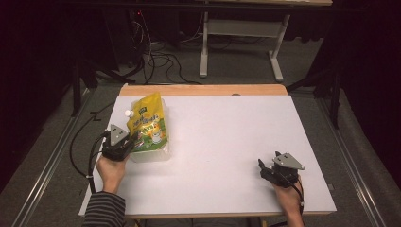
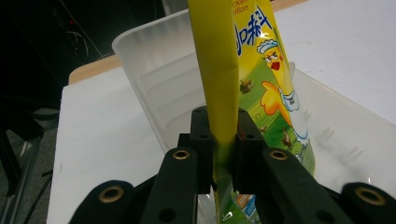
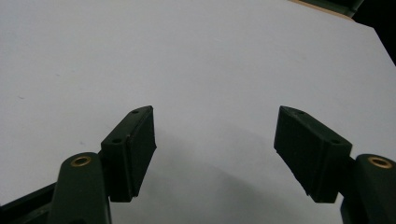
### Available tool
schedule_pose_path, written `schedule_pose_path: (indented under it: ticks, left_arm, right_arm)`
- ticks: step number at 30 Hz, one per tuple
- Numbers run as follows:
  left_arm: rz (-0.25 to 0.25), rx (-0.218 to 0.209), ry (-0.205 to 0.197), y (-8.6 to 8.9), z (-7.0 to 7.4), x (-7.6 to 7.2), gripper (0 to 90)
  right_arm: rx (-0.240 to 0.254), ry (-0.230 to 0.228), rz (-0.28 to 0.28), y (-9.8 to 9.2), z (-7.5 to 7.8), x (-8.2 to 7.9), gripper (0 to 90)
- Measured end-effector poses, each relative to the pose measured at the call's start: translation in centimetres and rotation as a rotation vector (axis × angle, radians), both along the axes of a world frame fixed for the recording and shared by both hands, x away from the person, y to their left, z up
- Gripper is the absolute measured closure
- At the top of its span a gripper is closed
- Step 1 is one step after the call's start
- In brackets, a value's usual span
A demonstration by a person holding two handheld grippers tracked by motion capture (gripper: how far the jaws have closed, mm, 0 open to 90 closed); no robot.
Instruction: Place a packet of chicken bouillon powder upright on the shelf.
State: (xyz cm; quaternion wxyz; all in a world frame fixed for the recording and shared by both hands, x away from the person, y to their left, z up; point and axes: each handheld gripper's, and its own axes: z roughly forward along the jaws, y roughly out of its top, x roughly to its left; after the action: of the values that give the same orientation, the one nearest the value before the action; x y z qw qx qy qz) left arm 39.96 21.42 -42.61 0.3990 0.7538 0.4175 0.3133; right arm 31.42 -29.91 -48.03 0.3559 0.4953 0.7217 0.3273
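The left tongs (image 2: 223,154) are clamped on the edge of the yellow pouch (image 1: 149,124), which stands in the clear tub (image 1: 161,153) near the left edge of the worktop (image 1: 227,142). The right tongs (image 3: 215,149) rest apart and empty near the right edge. The pouch seems almost placed; letting go is left.

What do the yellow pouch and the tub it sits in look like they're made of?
The yellow spouted pouch: glossy, flexible printed plastic film, judging by its sheen and creased edge. The clear tub: translucent, frosted-looking rigid plastic, since the table shows faintly through its walls.
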Motion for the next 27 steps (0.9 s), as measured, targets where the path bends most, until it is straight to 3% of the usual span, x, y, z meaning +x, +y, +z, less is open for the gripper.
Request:
schedule_pose_path:
  ticks: [7,13,16,20,23,27]
  left_arm:
    - [-0.049,-0.036,-0.004,0.1,0.2,-0.8,80.3]
    - [-0.098,-0.031,-0.002,-0.1,0.7,-2.1,78.9]
    - [-0.1,-0.049,0.007,-0.1,0.7,-2.4,77.2]
    - [-0.092,-0.113,0.023,0.3,0.5,-2.5,75.8]
    - [-0.093,-0.137,0.034,0.5,0.2,-2.9,80.6]
    - [-0.085,-0.106,0.065,0.6,-0.1,-3.2,84.1]
  right_arm:
    - [0.006,-0.004,-0.003,0.0,0.0,-0.1,29.3]
    - [0.014,-0.01,-0.008,-0.1,0.0,-0.1,29.0]
    - [0.013,-0.009,-0.01,-0.1,0.0,-0.1,29.0]
    - [0.012,-0.011,-0.012,-0.1,0.0,-0.1,29.0]
    - [0.015,-0.012,-0.012,-0.1,0.0,-0.1,29.0]
    - [0.012,-0.012,-0.011,-0.1,0.0,-0.1,29.1]
